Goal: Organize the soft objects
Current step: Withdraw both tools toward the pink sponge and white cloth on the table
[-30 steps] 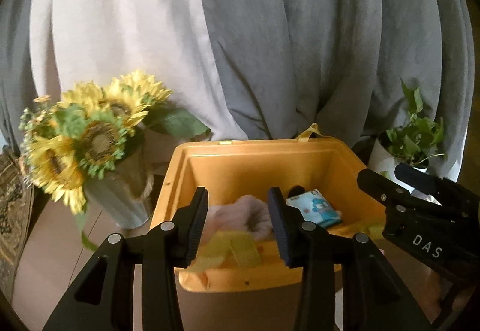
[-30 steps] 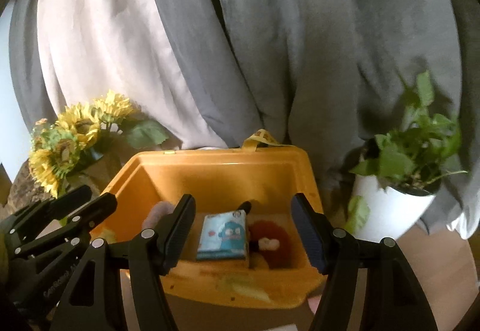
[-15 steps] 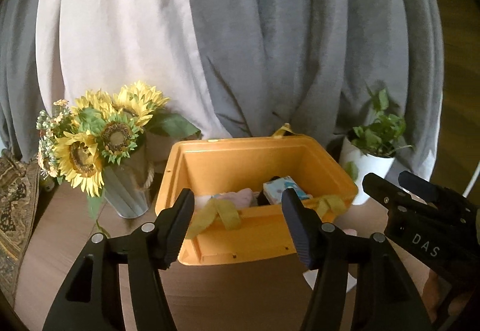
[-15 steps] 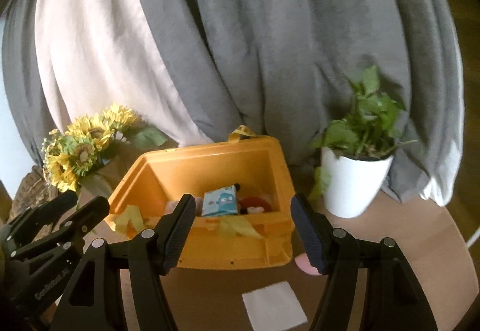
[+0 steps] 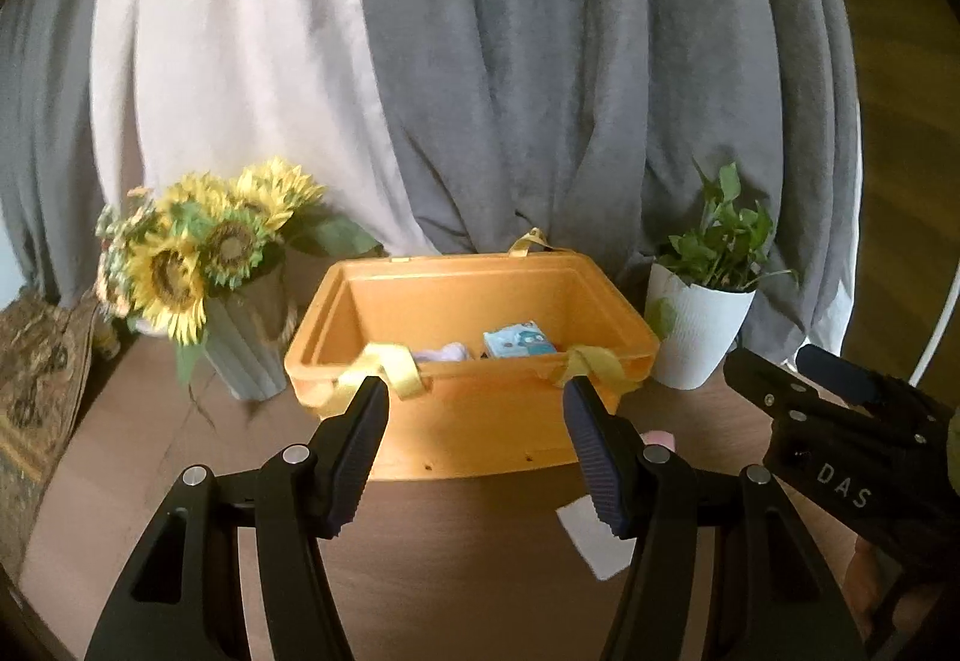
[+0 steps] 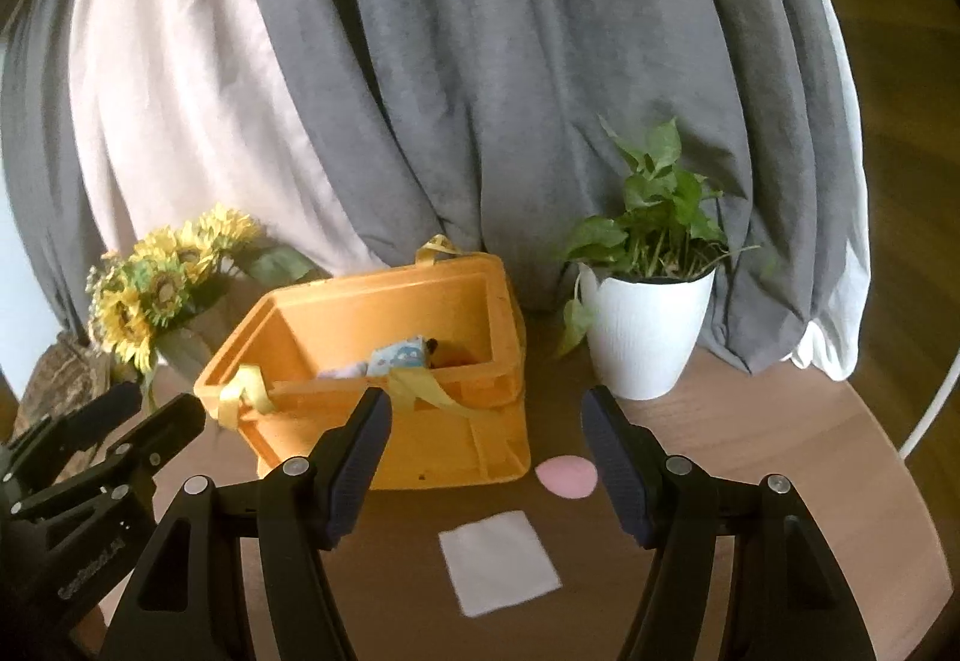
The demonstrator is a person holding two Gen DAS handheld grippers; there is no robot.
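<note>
An orange bin point(image 5: 474, 427) point(image 6: 444, 439) with yellow ribbon handles point(image 5: 399, 370) stands on the wooden table. Inside lie a pale pink soft item point(image 5: 444, 352), a light-blue cartoon pack point(image 5: 516, 340) point(image 6: 399, 358) and something dark red point(image 6: 453, 355), mostly hidden. A pink round pad point(image 6: 567, 475) and a white square cloth point(image 6: 498, 562) lie on the table in front of the bin's right side. My left gripper point(image 5: 474, 451) is open and empty, in front of the bin. My right gripper point(image 6: 486, 457) is open and empty, above the cloth.
A sunflower bouquet in a ribbed vase point(image 5: 204, 265) point(image 6: 156, 295) stands left of the bin. A white pot with a green plant point(image 5: 702, 325) point(image 6: 648, 319) stands to its right. Grey and white curtains point(image 5: 480, 91) hang behind. The round table edge point(image 6: 900, 481) curves at right.
Both grippers have pulled back from over the bin, so it looks smaller and farther. The left jaws have opened wider. The pink pad and white cloth have come into view.
</note>
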